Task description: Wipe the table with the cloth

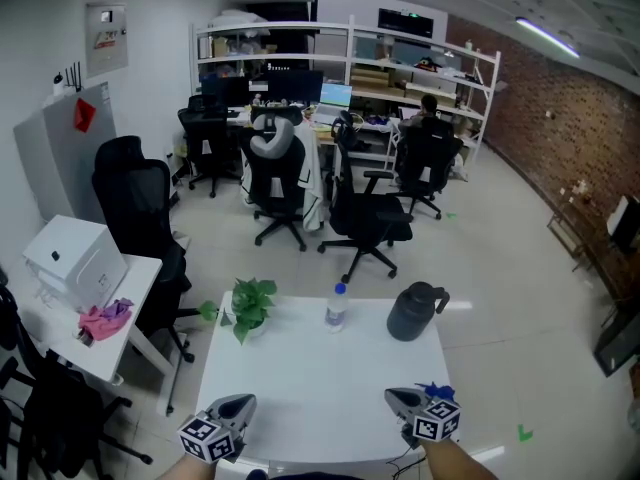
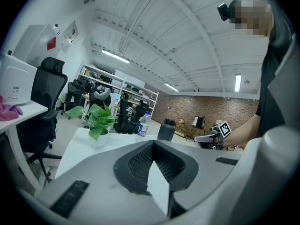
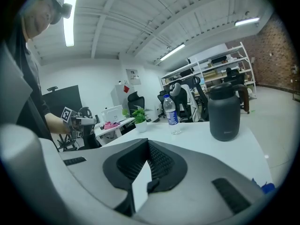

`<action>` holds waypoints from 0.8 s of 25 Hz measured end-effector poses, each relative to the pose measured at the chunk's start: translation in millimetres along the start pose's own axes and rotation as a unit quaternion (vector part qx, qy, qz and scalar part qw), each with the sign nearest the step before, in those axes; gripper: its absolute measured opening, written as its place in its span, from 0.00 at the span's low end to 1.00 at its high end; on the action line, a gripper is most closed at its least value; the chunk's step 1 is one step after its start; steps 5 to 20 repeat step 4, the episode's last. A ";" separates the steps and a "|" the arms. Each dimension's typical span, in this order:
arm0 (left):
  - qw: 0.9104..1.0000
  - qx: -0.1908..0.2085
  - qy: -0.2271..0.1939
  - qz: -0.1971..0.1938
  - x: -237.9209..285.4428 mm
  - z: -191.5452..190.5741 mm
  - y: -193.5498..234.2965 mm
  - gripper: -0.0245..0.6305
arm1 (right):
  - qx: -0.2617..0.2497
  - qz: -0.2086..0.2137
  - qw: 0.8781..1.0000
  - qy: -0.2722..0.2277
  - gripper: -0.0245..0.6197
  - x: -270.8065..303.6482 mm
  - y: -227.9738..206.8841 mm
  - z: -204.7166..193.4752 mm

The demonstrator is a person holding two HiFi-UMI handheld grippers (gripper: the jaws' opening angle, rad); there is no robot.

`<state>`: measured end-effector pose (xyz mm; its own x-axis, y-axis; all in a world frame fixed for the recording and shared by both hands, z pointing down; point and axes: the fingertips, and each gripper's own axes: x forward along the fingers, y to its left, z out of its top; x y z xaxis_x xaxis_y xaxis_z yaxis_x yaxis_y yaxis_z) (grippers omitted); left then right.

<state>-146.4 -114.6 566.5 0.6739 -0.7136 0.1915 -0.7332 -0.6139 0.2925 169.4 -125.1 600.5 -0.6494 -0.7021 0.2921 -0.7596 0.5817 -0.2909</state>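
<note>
A white table (image 1: 300,378) lies below me. My left gripper (image 1: 232,406) hovers over its near left corner, jaws together and nothing between them; in its own view the left gripper (image 2: 152,146) points across the tabletop. My right gripper (image 1: 402,399) is over the near right corner, also shut and empty, and the right gripper (image 3: 147,146) faces the table's far side. A small crumpled blue thing (image 1: 436,391), possibly the cloth, sits just beside the right gripper; its edge, the blue thing (image 3: 267,187), shows low right, outside the jaws. A pink cloth (image 1: 105,318) lies on a side table.
A potted plant (image 1: 250,306), a water bottle (image 1: 336,306) and a dark jug (image 1: 412,311) stand along the table's far edge. A side table with a white box (image 1: 75,261) is to the left. A black office chair (image 1: 145,223) stands beyond.
</note>
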 end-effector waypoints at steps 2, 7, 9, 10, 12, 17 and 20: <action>1.000 0.001 0.001 -0.001 1.0 -0.7 -0.6 0.04 | -0.001 0.000 1.000 0.001 0.04 -0.1 -0.8 -1.2; 1.000 0.001 0.002 -0.002 1.4 -1.6 -1.2 0.04 | -0.001 0.000 1.000 0.003 0.04 -0.5 -1.3 -2.5; 1.000 0.001 0.002 -0.002 1.4 -1.6 -1.2 0.04 | -0.001 0.000 1.000 0.003 0.04 -0.5 -1.3 -2.5; 1.000 0.001 0.002 -0.002 1.4 -1.6 -1.2 0.04 | -0.001 0.000 1.000 0.003 0.04 -0.5 -1.3 -2.5; 1.000 0.001 0.002 -0.002 1.4 -1.6 -1.2 0.04 | -0.001 0.000 1.000 0.003 0.04 -0.5 -1.3 -2.5; 1.000 0.001 0.002 -0.002 1.4 -1.6 -1.2 0.04 | -0.001 0.000 1.000 0.003 0.04 -0.5 -1.3 -2.5; 1.000 0.001 0.002 -0.002 1.4 -1.6 -1.2 0.04 | -0.001 0.000 1.000 0.003 0.04 -0.5 -1.3 -2.5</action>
